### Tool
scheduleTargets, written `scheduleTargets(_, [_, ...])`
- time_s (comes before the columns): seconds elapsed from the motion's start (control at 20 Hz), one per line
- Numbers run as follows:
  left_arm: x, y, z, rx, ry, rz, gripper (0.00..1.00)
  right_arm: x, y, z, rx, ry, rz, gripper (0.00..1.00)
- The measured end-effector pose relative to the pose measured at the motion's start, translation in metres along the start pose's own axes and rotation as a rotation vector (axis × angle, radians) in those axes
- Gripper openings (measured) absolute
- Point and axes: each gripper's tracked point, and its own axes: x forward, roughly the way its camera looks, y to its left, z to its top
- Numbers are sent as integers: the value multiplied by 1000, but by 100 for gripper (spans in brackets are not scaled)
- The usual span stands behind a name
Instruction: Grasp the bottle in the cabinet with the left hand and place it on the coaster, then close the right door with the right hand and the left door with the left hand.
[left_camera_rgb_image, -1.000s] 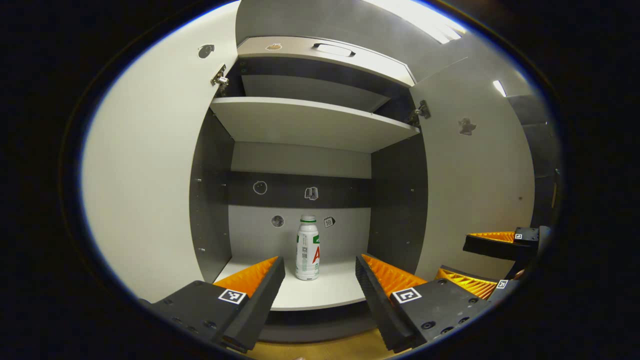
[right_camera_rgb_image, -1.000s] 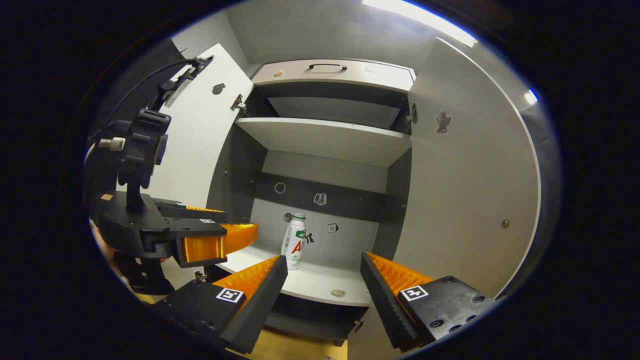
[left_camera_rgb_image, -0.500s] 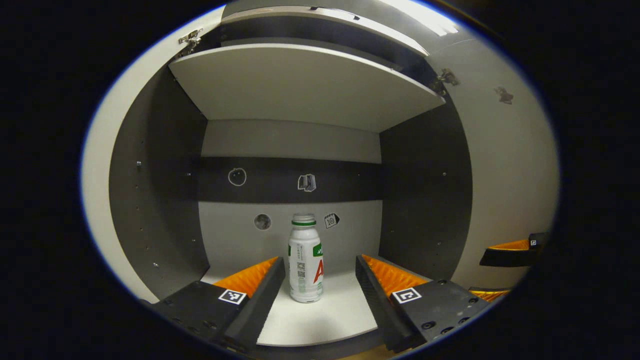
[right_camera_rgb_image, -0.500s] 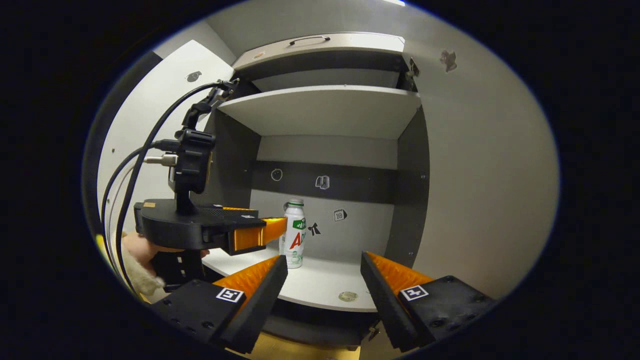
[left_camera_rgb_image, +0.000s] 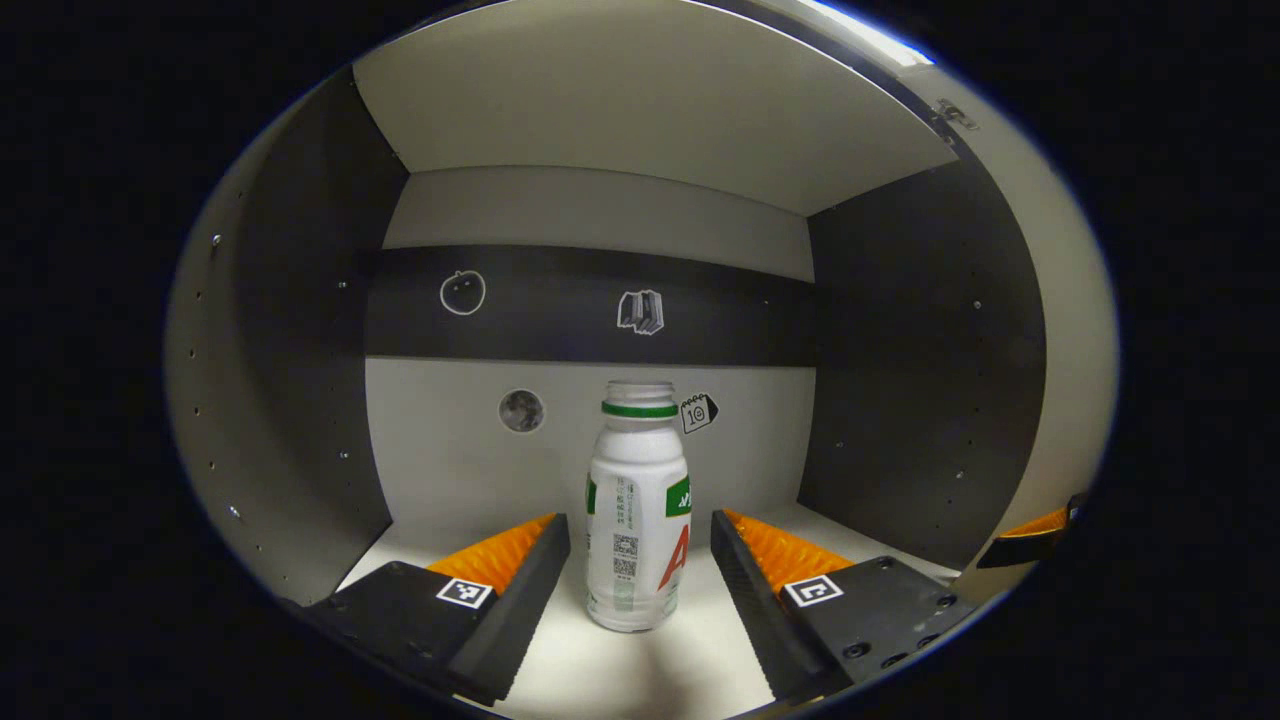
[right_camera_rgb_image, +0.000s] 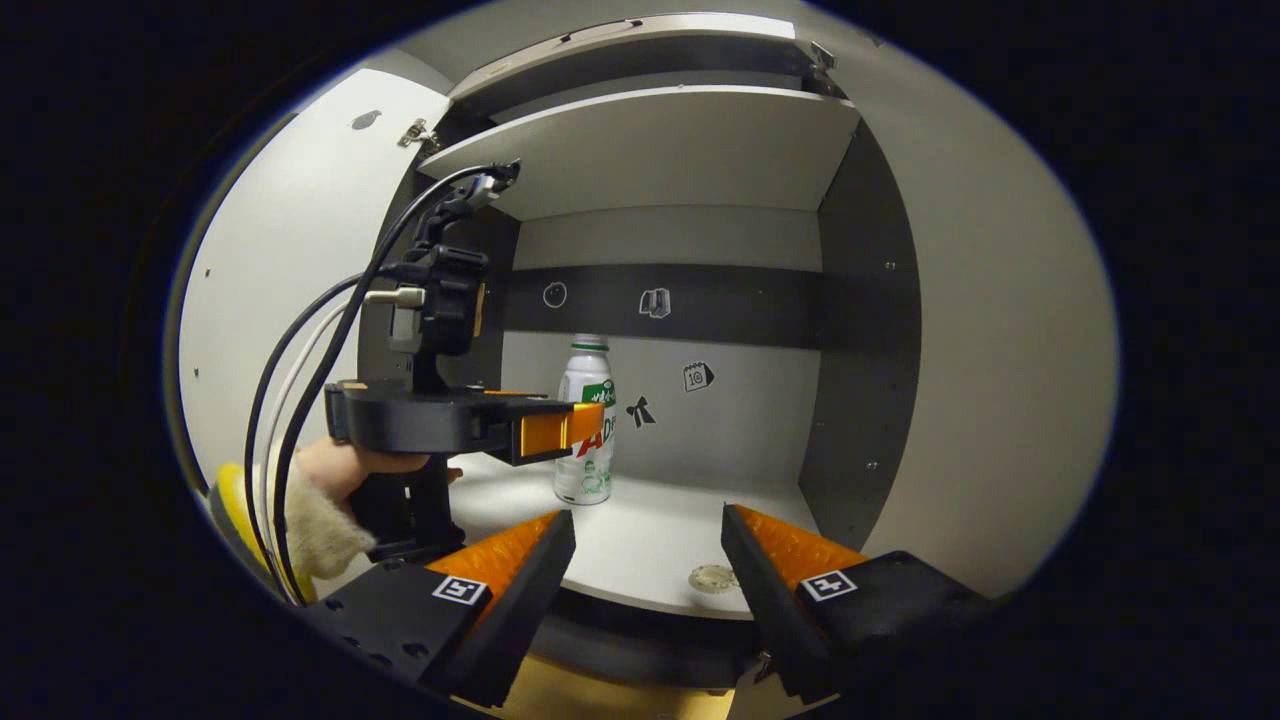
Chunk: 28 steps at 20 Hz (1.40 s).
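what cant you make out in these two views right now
- Bottle: whether its cap is on; the top is too washed out in the left gripper view.
- Left gripper, right gripper view: its near finger hides any gap to the bottle.
- Round disc on the shelf edge: too small to identify.

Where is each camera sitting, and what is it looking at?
Left gripper view: rides the left gripper, looking into the cabinet at the bottle between its open fingers.
Right gripper view: rides the right gripper, farther back, seeing the left gripper and the hand holding it.
Both share the bottle.
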Motion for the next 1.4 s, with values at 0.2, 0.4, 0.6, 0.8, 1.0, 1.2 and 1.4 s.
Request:
scheduleTargets(0.2, [19, -4, -3, 11, 0, -9, 90, 7, -2, -4, -6, 4, 6, 98])
scheduleTargets(0.4, [34, -4, 2, 13, -19, -2, 87, 10, -1, -7, -2, 7, 18, 98])
scheduleTargets(0.6, [36, -7, 4, 44, -20, -15, 70, 10, -2, -5, 13, 2, 17, 98])
scheduleTargets(0.8, [11, -13, 32, 55, -82, -36, 69, -2, 1, 7, 19, -17, 6, 98])
scheduleTargets(1.0, [-35, -14, 51, 49, -106, -40, 70, -23, 12, 26, 3, -52, 2, 98])
scheduleTargets(1.2, [-92, -13, 64, 20, -121, -35, 69, -54, 33, 45, -10, -89, 0, 98])
scheduleTargets(1.4, [-156, -13, 75, 15, -150, -42, 69, -90, 49, 55, -22, -113, -26, 97])
